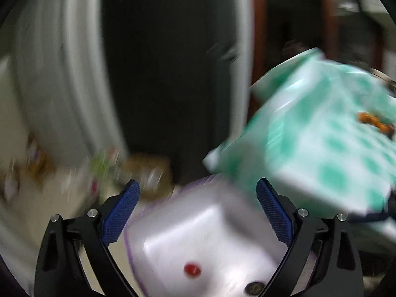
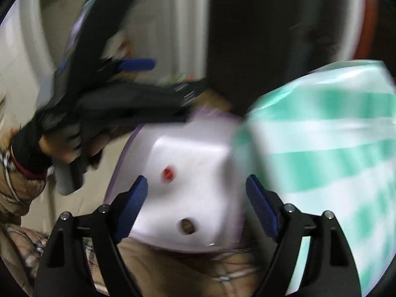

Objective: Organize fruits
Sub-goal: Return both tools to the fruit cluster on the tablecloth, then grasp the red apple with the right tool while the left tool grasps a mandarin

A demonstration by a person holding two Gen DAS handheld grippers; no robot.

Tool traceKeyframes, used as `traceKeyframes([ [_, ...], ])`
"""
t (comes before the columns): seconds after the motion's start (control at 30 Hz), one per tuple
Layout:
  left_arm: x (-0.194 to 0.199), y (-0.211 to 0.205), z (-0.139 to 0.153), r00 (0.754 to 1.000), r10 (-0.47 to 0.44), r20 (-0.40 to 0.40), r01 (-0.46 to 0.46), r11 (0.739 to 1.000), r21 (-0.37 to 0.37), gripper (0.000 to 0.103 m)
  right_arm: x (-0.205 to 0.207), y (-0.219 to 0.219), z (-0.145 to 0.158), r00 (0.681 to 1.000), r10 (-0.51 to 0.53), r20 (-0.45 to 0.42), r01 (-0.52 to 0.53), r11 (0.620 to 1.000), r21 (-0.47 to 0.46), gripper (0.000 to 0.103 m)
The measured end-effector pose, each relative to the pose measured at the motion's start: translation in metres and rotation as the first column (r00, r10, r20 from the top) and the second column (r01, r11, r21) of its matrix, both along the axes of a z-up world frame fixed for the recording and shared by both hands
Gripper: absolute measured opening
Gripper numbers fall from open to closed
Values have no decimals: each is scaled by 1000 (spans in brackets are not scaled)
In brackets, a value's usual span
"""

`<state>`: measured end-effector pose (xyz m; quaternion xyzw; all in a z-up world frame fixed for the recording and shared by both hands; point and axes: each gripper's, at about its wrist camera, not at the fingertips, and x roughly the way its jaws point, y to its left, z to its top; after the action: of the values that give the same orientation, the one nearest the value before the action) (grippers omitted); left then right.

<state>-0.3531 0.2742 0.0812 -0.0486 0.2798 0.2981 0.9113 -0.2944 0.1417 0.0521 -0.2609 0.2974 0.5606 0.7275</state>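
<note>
Everything's a blur: both claws, left (image 1: pixel 198 210) and right (image 2: pixel 196 205), gape released above the white tub (image 2: pixel 188 185), where a red fruit (image 2: pixel 168 173) lies — a blind lunge could tip it.

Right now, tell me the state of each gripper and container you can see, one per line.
Left gripper: open, holding nothing.
Right gripper: open, holding nothing.
White container: ahead of both grippers, one small red item and one dark round item on it; picture blurred.
Green-and-white bag: to the container's right, not gripped.
</note>
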Motion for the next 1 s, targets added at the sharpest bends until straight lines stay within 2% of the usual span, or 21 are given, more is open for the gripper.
traceKeyframes([
  [0.07,21,-31,31,993,-120,20,119,991,60,92,18,-37,23,993,-110,40,107,992,70,91],
  [0.17,56,-71,48,969,-236,65,232,971,64,92,56,-113,47,948,-303,101,289,948,134,95],
  [0.23,96,-100,53,944,-325,50,326,945,-7,92,86,-149,50,905,-411,112,396,909,132,95],
  [0.3,141,-130,50,898,-437,43,438,886,-149,92,121,-183,56,847,-520,112,508,853,121,95],
  [0.37,181,-151,28,872,-488,30,480,844,-237,92,165,-225,55,787,-608,101,600,793,106,96],
  [0.4,218,-164,19,863,-506,7,487,827,-282,92,187,-245,52,749,-655,102,648,756,93,96],
  [0.47,275,-179,1,850,-526,-40,484,809,-334,92,228,-286,42,673,-730,119,728,682,65,96],
  [0.5,298,-188,-15,849,-525,-63,473,807,-353,92,259,-308,36,611,-780,133,783,620,42,96],
  [0.53,321,-194,-25,844,-529,-82,465,801,-377,92,278,-321,32,574,-808,135,813,582,31,96],
  [0.6,346,-199,-43,841,-532,-93,453,788,-416,92,332,-360,20,467,-879,92,882,470,20,96],
  [0.63,357,-201,-51,843,-530,-91,446,785,-430,92,351,-379,13,423,-904,66,905,425,21,96],
  [0.67,365,-203,-60,847,-525,-84,439,780,-447,92,373,-388,4,393,-918,50,919,394,20,96],
  [0.73,379,-204,-75,852,-517,-78,418,763,-494,92,410,-400,-6,360,-931,65,932,361,5,96],
  [0.77,385,-207,-78,855,-512,-79,411,763,-498,92,422,-402,-11,359,-930,84,933,359,-7,96],
  [0.8,384,-210,-77,859,-507,-65,426,779,-460,92,433,-401,-14,362,-927,97,932,362,-20,96],
  [0.87,390,-215,-80,827,-557,-79,462,752,-471,92,464,-396,-21,387,-912,136,922,383,-52,96],
  [1.0,390,-218,-75,819,-568,-89,479,760,-440,92,500,-377,-27,427,-888,171,904,416,-96,96],
])
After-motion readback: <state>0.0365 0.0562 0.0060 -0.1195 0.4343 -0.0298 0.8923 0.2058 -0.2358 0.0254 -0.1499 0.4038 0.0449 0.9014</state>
